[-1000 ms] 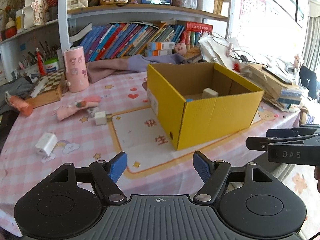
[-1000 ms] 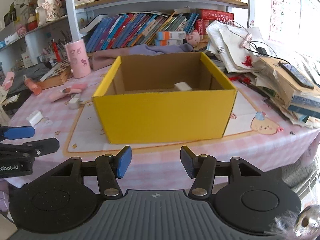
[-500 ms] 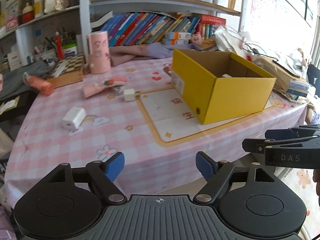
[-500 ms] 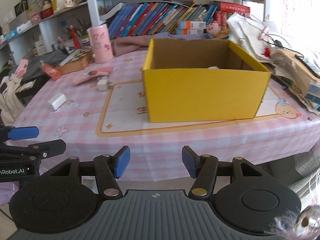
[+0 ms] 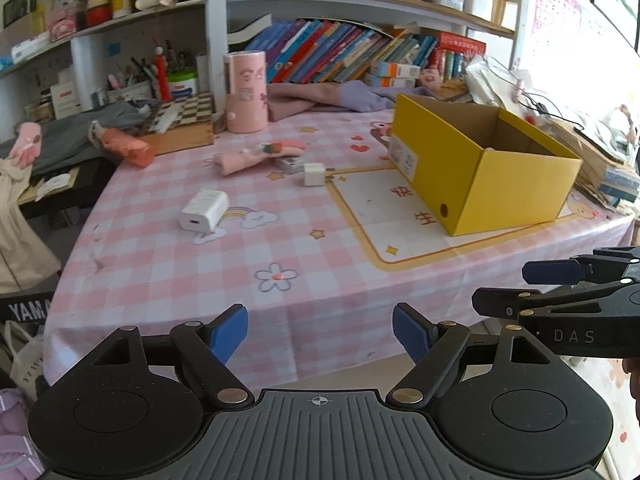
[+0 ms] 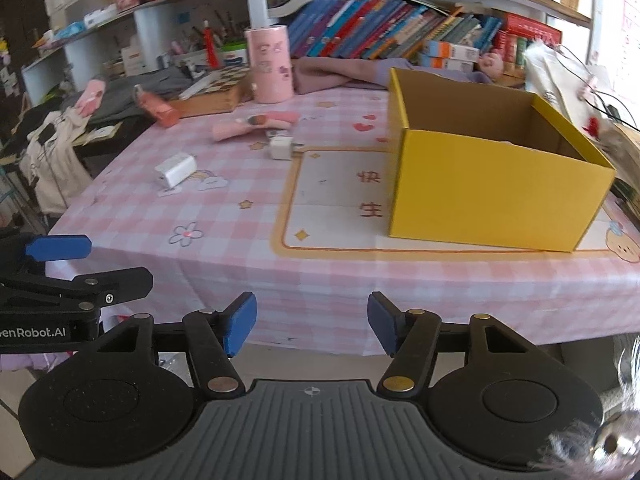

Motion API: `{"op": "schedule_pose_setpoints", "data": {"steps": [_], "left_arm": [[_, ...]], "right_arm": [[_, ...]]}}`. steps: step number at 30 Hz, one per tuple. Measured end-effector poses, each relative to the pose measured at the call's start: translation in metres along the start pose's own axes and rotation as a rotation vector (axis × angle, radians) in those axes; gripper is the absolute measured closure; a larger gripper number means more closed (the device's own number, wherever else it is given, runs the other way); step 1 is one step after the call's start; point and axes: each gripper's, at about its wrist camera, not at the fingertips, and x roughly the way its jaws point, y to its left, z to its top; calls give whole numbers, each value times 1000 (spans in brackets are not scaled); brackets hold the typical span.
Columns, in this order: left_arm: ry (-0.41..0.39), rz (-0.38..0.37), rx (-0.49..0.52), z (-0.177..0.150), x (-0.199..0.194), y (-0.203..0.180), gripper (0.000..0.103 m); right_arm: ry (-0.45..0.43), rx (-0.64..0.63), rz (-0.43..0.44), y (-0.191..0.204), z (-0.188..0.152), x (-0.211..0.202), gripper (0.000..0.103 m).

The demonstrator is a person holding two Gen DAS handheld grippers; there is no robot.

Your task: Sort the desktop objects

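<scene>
The left tool (image 5: 320,334) stood wide apart and empty, off the counter (image 5: 304,248) edge. The right tool (image 6: 312,326) was opening, nothing between its pads, touching nothing. Beyond, two chargers (image 5: 204,211) (image 5: 314,174) lay on the counter, left of the box (image 5: 480,176).

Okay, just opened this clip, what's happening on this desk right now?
A person holds a pair of tongs in each hand at the near edge of a pink checked table, sorting desk clutter into a yellow box. Neither pair holds anything: the left tongs stand open, and the right tongs are opening with nothing between them. Two white chargers and a pink pencil case lie on the cloth left of the box, untouched.
</scene>
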Motion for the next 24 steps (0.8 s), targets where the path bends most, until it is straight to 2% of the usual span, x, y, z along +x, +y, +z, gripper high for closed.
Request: {"op": "schedule_pose_setpoints", "data": {"steps": [13,24], "left_arm": [[-1,47,-41,1,-2,27,20],[-3,74,-32,4,4,34,20]], "right_arm": [[6,-54,34,29,15,13,42],[8,-68,33,34,19,19,42]]}}
